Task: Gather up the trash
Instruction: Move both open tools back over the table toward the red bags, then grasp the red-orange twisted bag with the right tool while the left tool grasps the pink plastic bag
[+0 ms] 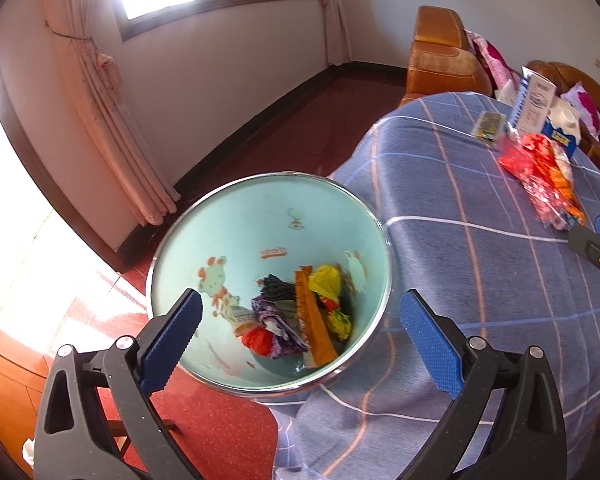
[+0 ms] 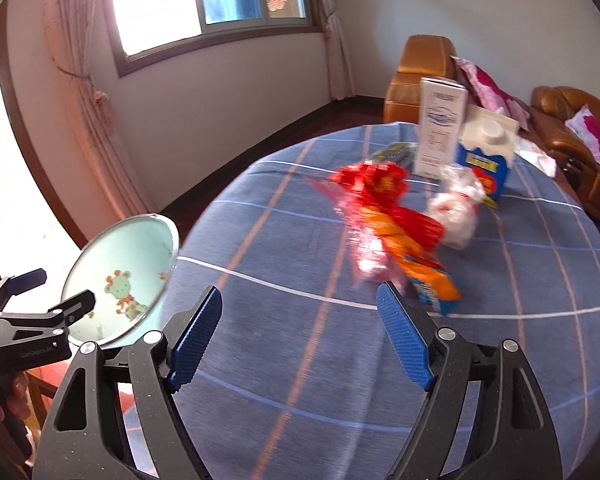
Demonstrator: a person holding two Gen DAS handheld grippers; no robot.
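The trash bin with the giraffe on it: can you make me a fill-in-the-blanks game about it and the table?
1. The bin is pale ____ inside.
2. The left gripper above it holds ____.
3. The tablecloth is blue with a ____ pattern.
4. The red and orange wrappers lie on the ____.

Missing words: blue; nothing; checked; table

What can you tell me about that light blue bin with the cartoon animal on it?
The bin is round, pale turquoise inside, with a shiny metal-looking rim. Its wall looks translucent, since a cartoon giraffe and lettering read mirrored from inside. It stands on the red floor, close against the checked blue tablecloth. At its bottom lie crumpled wrappers: yellow, orange, red, purple and black. The left tool hangs open above it, touching nothing.
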